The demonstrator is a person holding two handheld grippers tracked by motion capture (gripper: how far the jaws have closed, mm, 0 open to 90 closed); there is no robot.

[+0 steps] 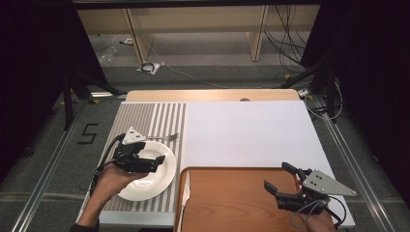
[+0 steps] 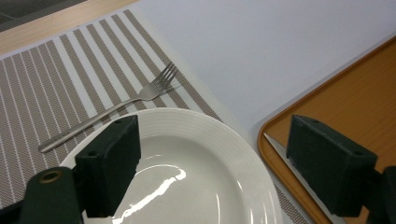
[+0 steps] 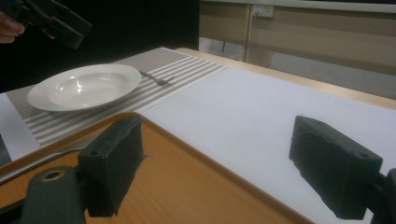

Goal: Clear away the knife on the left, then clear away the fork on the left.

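A white deep plate rests on a striped placemat at the table's left. A metal fork lies on the mat just beyond the plate, tines to the right. My left gripper hovers open over the plate, nothing between its jaws; in the left gripper view the plate and fork lie below the left gripper. My right gripper stands open and empty above the right part of an orange tray. The right gripper view has the plate far left.
A white sheet covers the table's middle and right. A pale flat strip, perhaps a knife blade, lies along the tray's left inner edge. The table's wooden far edge borders open floor with cables.
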